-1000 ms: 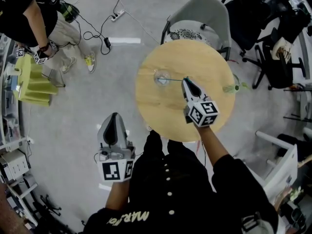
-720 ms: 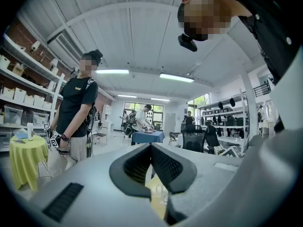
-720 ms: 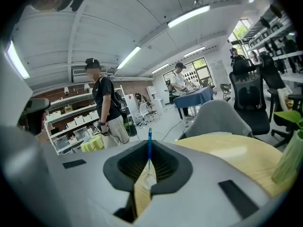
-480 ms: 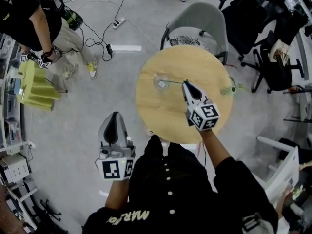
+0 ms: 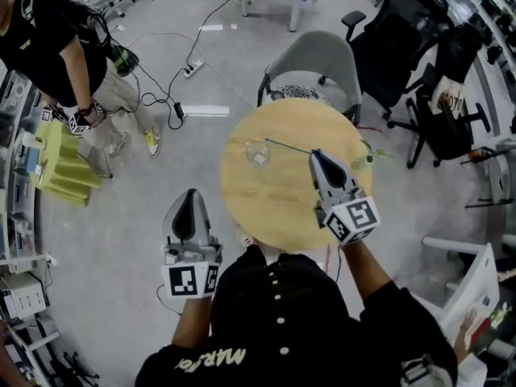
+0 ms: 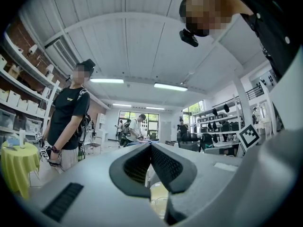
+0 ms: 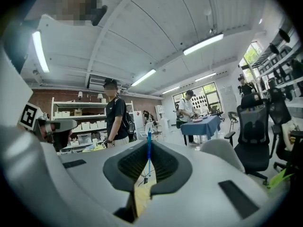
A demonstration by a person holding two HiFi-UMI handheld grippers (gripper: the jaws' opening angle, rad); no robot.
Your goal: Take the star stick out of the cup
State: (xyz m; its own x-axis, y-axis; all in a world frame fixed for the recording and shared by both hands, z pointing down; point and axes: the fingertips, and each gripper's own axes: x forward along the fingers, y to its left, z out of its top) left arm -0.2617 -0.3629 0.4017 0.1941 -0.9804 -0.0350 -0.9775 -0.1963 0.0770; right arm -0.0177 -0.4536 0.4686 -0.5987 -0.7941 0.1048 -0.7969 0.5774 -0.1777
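A clear glass cup [image 5: 256, 153] stands on the left part of the round wooden table [image 5: 282, 208]. My right gripper [image 5: 315, 155] is shut on one end of the thin star stick [image 5: 289, 147], to the right of the cup. The stick lies nearly level, and its far end is by the cup's upper right rim. In the right gripper view the stick [image 7: 148, 148] shows as a blue rod pinched between the pads of the right gripper [image 7: 148, 167]. The star itself is too small to make out. My left gripper [image 5: 190, 204] hangs off the table over the floor, shut and holding nothing.
A grey chair [image 5: 310, 59] stands behind the table and black office chairs [image 5: 403, 31] at the back right. A green object [image 5: 361, 160] sits at the table's right edge. A person [image 5: 56, 47] stands at the far left beside a yellow-green table [image 5: 60, 160]. Cables [image 5: 161, 55] cross the floor.
My right gripper has drawn back from the cup, to the right and toward me, with the stick in it. The stick's far end has moved from over the cup to its rim. The left gripper has barely moved.
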